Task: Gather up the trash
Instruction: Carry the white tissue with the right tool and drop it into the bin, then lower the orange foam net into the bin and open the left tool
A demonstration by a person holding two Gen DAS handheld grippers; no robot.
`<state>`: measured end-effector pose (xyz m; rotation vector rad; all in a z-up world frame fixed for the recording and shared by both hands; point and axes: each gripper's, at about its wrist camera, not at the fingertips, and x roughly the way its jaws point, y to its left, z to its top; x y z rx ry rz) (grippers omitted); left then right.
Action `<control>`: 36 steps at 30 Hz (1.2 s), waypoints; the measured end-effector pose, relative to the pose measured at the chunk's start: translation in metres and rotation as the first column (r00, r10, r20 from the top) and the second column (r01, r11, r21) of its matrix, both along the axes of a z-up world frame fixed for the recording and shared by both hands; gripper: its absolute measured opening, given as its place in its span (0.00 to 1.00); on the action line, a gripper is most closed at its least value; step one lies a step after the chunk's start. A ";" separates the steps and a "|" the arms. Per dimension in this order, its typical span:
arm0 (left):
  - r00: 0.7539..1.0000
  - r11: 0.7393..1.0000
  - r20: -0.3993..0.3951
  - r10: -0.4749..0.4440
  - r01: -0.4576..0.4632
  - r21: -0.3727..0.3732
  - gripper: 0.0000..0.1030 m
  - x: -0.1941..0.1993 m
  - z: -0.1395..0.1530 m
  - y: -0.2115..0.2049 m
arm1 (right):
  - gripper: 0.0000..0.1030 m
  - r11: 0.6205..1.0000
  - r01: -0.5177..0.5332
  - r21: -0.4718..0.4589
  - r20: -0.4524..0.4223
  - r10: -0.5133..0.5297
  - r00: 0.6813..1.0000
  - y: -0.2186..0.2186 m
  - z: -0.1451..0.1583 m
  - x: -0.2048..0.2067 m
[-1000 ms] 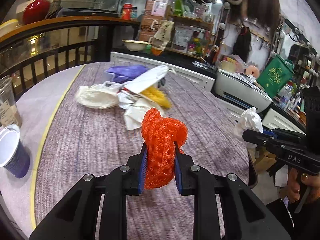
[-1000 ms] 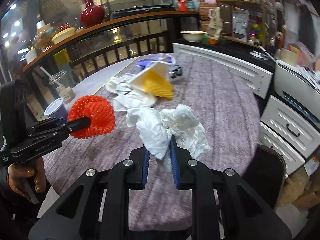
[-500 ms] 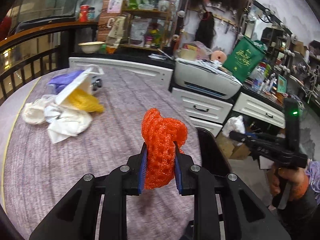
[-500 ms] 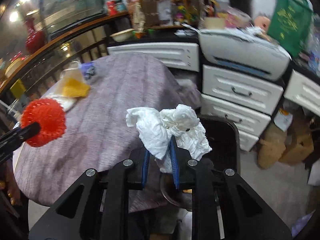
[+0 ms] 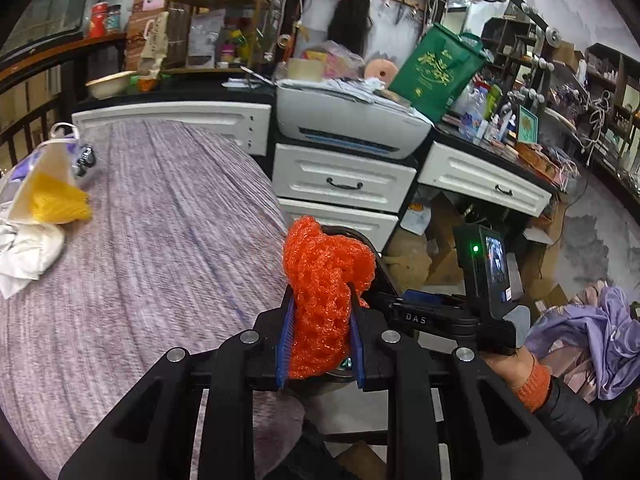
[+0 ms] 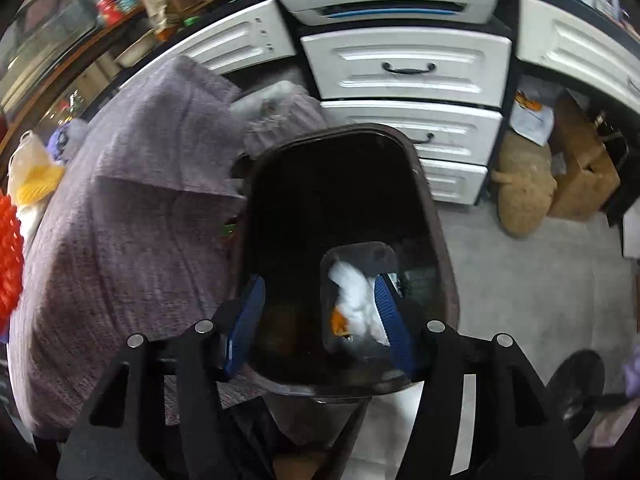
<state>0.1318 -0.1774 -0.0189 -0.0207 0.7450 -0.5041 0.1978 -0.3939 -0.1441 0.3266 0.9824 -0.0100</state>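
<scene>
White drawers behind bin (tissue inside), R gripper opening.

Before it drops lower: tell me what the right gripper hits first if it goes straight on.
The right gripper, jaws opening and empty, points into the dark trash bin. It would likely meet the white crumpled tissue at the bottom first; depth is unclear.

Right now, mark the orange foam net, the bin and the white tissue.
orange foam net (image 5: pixel 324 280), left wrist view, middle of the bunch above the pads.
bin (image 6: pixel 434 216), right wrist view, right rim.
white tissue (image 6: pixel 354 292), right wrist view, middle, down inside the bin.
</scene>
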 end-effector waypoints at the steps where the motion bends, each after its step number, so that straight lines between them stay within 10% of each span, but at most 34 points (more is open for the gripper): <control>1: 1.000 1.000 -0.006 -0.009 0.009 0.004 0.23 0.000 -0.003 -0.005 | 0.57 1.000 0.011 0.007 0.004 -0.011 1.000 -0.004 -0.001 -0.003; 30: 0.973 0.972 -0.194 -0.121 0.156 0.175 0.23 0.046 -0.085 -0.110 | 0.75 0.968 0.234 -0.096 0.200 -0.212 0.957 -0.060 0.064 -0.085; 36: 0.969 0.970 -0.212 -0.123 0.163 0.183 0.37 0.049 -0.094 -0.116 | 0.75 0.968 0.232 -0.095 0.210 -0.209 0.955 -0.059 0.069 -0.087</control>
